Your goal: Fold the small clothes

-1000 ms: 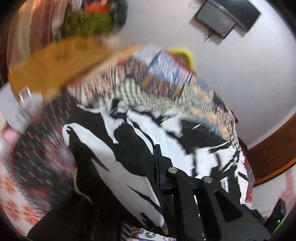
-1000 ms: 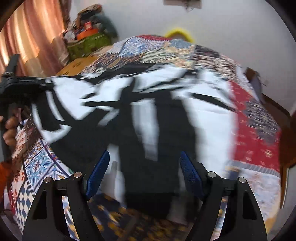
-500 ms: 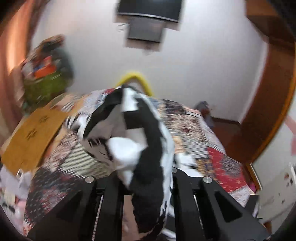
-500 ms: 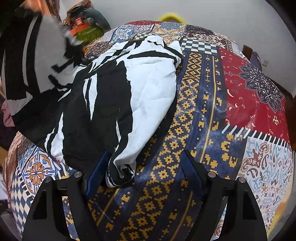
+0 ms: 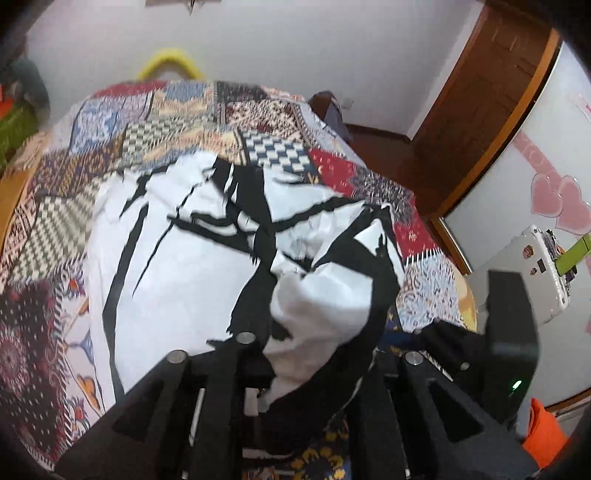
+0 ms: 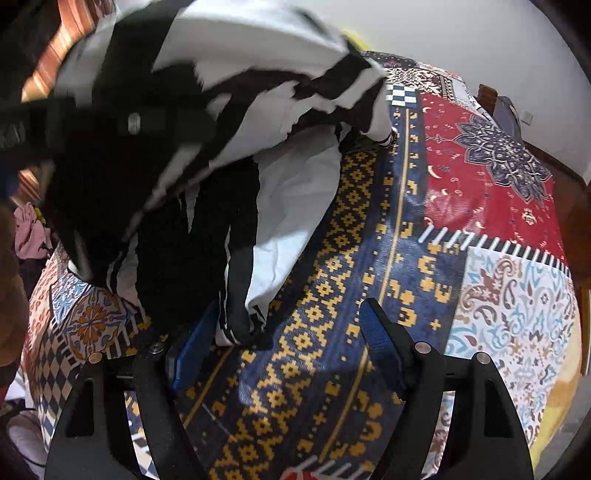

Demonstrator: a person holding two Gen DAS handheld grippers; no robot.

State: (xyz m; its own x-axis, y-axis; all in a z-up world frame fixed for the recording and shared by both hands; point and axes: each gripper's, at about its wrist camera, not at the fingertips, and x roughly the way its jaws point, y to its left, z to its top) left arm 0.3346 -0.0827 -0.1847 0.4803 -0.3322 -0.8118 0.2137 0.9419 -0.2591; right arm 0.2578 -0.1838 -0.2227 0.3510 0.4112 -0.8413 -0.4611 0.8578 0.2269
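A black-and-white patterned garment [image 5: 192,258] lies spread on the patchwork bed cover [image 5: 155,122]. My left gripper [image 5: 317,354] is shut on a bunched fold of the garment and holds it lifted over the rest. In the right wrist view the same garment [image 6: 280,192] hangs folded over itself at the left, with the left gripper's black body above it at the upper left. My right gripper [image 6: 288,332] is open and empty, low over the bed cover [image 6: 498,295]. Its blue left pad [image 6: 192,350] sits beside the garment's lower hem.
A yellow hoop [image 5: 170,61] stands at the bed's far end. A dark wooden door frame [image 5: 491,92] and a white cabinet with pink hearts [image 5: 546,206] are to the right. An orange item [image 5: 543,432] lies at the lower right. Striped curtains [image 6: 70,33] hang at the left.
My left gripper has carried its fold of the garment across and down over the spread part. My right gripper stays open near the hem; it let the garment go about a second ago.
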